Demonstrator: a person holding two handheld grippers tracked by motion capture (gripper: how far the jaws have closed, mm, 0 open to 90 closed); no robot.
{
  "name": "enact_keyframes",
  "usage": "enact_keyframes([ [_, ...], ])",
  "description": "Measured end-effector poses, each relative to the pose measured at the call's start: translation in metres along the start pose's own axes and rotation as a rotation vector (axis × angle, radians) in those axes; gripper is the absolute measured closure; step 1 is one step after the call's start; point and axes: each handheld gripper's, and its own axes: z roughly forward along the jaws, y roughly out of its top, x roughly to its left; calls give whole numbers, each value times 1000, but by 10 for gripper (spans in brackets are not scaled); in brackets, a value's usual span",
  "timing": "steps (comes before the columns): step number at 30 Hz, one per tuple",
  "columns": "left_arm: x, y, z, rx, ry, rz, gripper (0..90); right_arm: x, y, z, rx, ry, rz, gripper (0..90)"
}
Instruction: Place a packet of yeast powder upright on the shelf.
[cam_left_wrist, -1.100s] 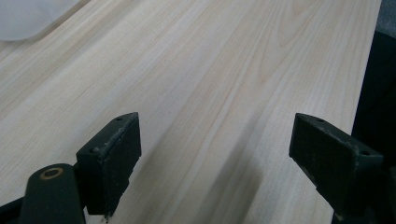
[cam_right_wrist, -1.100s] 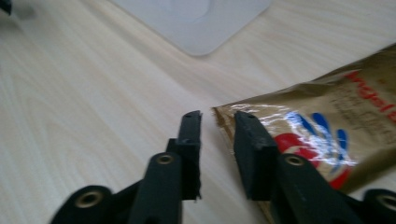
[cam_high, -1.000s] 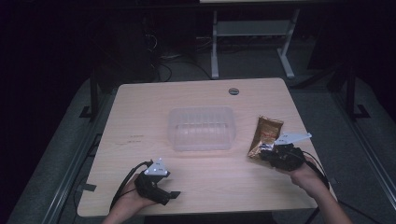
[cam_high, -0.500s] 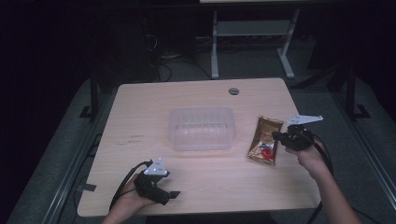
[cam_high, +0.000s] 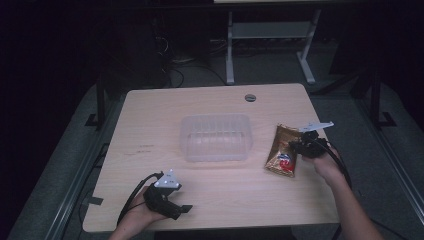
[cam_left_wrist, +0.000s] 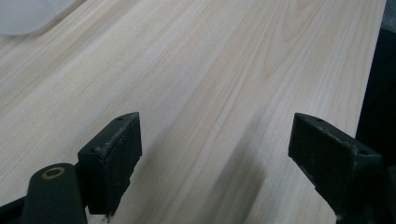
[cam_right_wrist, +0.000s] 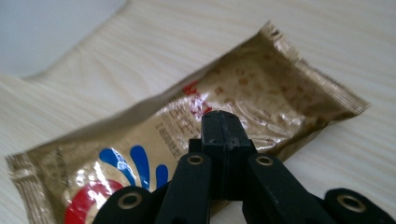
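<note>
The worktop (cam_high: 150, 125) is carrying everything, and it is lying mostly bare so both hands are getting free room. Near its middle a clear plastic container (cam_high: 216, 137) is sitting with its open side apparently up, which I judge makes it the likely drop-off for the snack, though that is a guess from its position. At about three o'clock from that container, just beside it but apart, a gold snack packet (cam_high: 284, 151) is lying flat on the wood with its long side running from twelve to six o'clock, its red and blue print toward the person.

The right claw (cam_high: 296, 147) is sitting at the packet's three o'clock edge, coming in low over it. In the right gripper view the right claw (cam_right_wrist: 223, 125) is showing its jaws pressed fully together, having just been closing, with the tips over the packet (cam_right_wrist: 187, 140); whether any foil is pinched between them I cannot tell.

The left claw (cam_high: 184, 210) is resting at seven o'clock near the worktop's front edge, waiting. In the left gripper view its jaws are standing wide apart over bare wood (cam_left_wrist: 210, 84), holding nothing.
</note>
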Motion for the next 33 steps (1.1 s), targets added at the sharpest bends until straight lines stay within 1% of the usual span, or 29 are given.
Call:
enact_keyframes([
  [1,0,0,0,1,0,0,169,0,-1,2,13,-3,-12,895],
  [2,0,0,0,1,0,0,169,1,-2,3,21,-11,-14,895],
  [3,0,0,0,1,0,0,170,1,-2,3,21,-11,-14,895],
  [4,0,0,0,3,-1,0,170,1,-3,4,28,-1,-12,895],
  [7,0,0,1,3,-3,-1,170,4,-4,6,47,0,-27,896],
  [8,1,0,1,6,0,8,170,5,-4,7,48,-5,-32,896],
  [9,1,0,1,8,-3,10,170,6,-5,9,47,-5,-40,896],
  [12,1,-1,2,12,-6,8,171,8,-5,11,61,-13,-52,897],
  [14,0,-1,2,8,-8,-4,170,9,-5,12,66,-15,-56,897],
  [15,0,-1,2,14,-7,4,170,10,-5,11,70,-15,-63,897],
  [16,0,0,2,15,-6,3,171,10,-5,11,74,-11,-64,897],
  [18,0,0,2,15,-6,4,170,12,-6,9,82,12,-59,897],
  [20,1,0,1,15,-4,8,171,14,-6,9,81,24,-61,897],
  [21,0,0,1,14,-6,2,170,15,-7,8,82,36,-56,897],
  [22,1,0,1,13,-2,12,171,17,-7,7,83,42,-59,897],
  [23,1,0,1,13,-1,12,171,19,-7,7,85,52,-62,897],
  [25,1,-1,0,15,-1,13,171,20,-7,6,90,58,-63,897],
  [26,1,-1,0,11,-2,10,170,25,-8,5,94,68,-77,897],
  [28,1,-1,0,8,-3,7,171,29,-8,5,99,81,-78,897],
  [30,1,-1,-1,10,-1,14,171,33,-9,4,99,93,-88,897],
  [31,1,-1,-1,10,-1,14,171,33,-9,4,99,93,-88,897],
  [32,1,-1,-1,11,0,16,171,38,-9,3,106,103,-101,897],
  [33,1,-1,-1,11,0,16,171,38,-9,3,106,103,-101,897],
])
